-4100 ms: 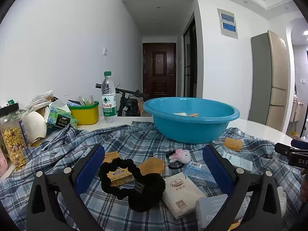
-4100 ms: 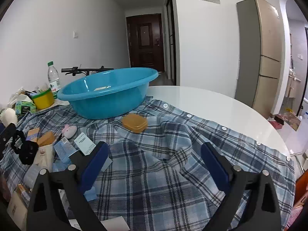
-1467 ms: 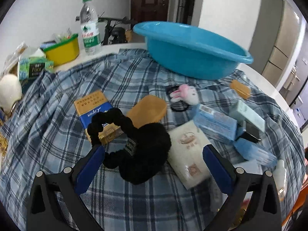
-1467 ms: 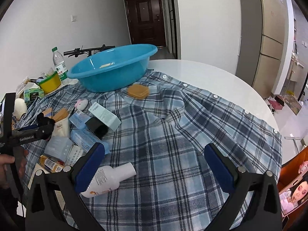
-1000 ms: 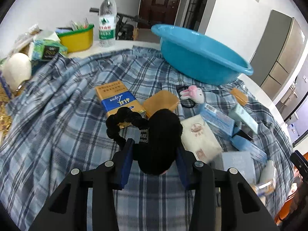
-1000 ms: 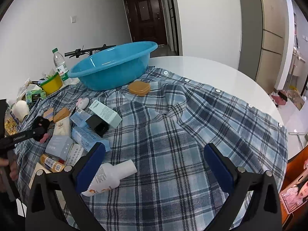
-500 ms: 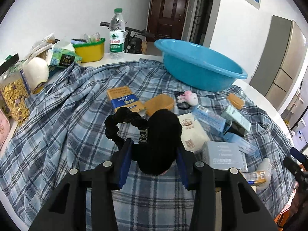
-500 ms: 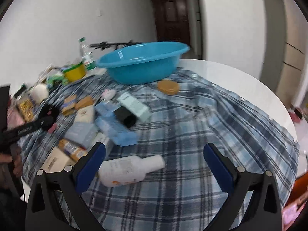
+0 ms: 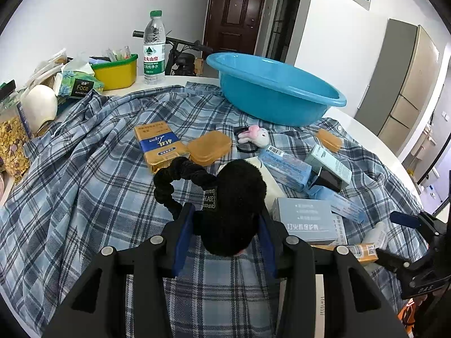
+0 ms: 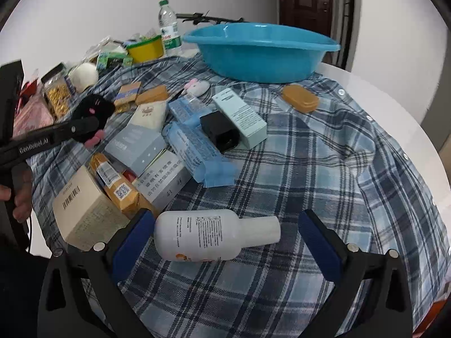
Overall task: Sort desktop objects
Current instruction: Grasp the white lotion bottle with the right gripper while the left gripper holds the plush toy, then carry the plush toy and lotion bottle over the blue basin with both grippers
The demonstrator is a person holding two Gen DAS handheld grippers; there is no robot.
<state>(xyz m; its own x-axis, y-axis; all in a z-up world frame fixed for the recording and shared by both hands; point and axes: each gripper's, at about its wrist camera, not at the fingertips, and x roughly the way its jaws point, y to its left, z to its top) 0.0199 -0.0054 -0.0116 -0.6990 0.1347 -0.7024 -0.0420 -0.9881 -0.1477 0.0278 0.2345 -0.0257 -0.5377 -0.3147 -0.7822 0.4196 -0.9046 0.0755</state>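
Over tabletop middle: left hand-held gripper now clamped on black scrunchie, lifted.
Right hand-held gripper: apart, nearing white bottle.
Next: basin.

A home — front door, fridge, bicycle in the hallway.

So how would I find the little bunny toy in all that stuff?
Find the big blue basin at the back of the checked cloth. Just in front of it, beside an orange soap box, lies the bunny toy on a black hair tie. It is the only soft, pink-and-white thing with ears; its neighbours are hard boxes.
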